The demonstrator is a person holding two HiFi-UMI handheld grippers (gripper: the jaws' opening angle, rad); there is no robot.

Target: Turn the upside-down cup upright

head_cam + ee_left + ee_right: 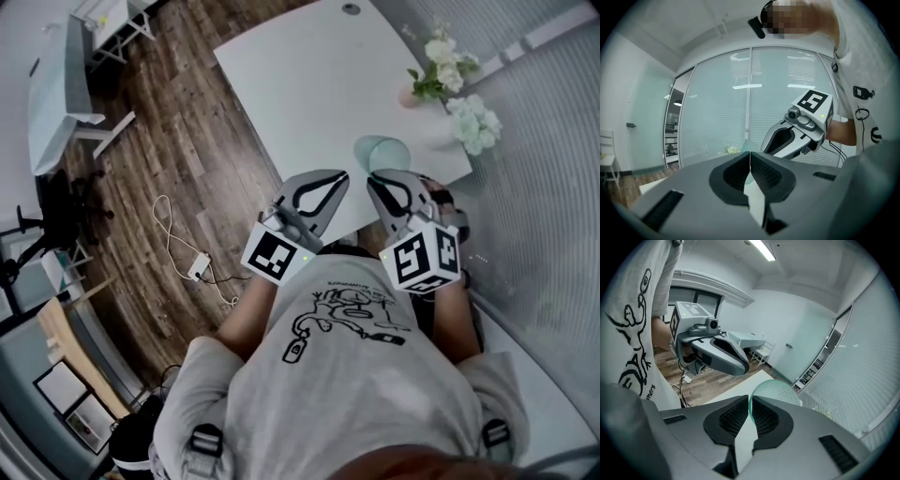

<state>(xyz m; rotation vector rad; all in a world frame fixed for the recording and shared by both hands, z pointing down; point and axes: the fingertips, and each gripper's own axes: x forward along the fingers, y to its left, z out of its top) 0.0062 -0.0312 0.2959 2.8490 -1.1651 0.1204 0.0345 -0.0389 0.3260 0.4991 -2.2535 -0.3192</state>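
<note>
Open plank floor [187,150] filled the frame's left; the smooth white table [309,84] offered open surface at upper middle, flowers [441,52] by its right edge. Your left claw [336,178] was clenched, empty; your right claw [382,178] pinched the rim of the pale-green translucent cup [382,150] near the table's lower edge. Only the right gripper view showed its dotted wall.

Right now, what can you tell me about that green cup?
The cup is pale green and see-through, likely plastic, its wall covered in fine dots. It is over the near edge of the white table. The right claw pinches its thin wall; the left claw seems to as well. Which way up it is, I cannot tell.
</note>
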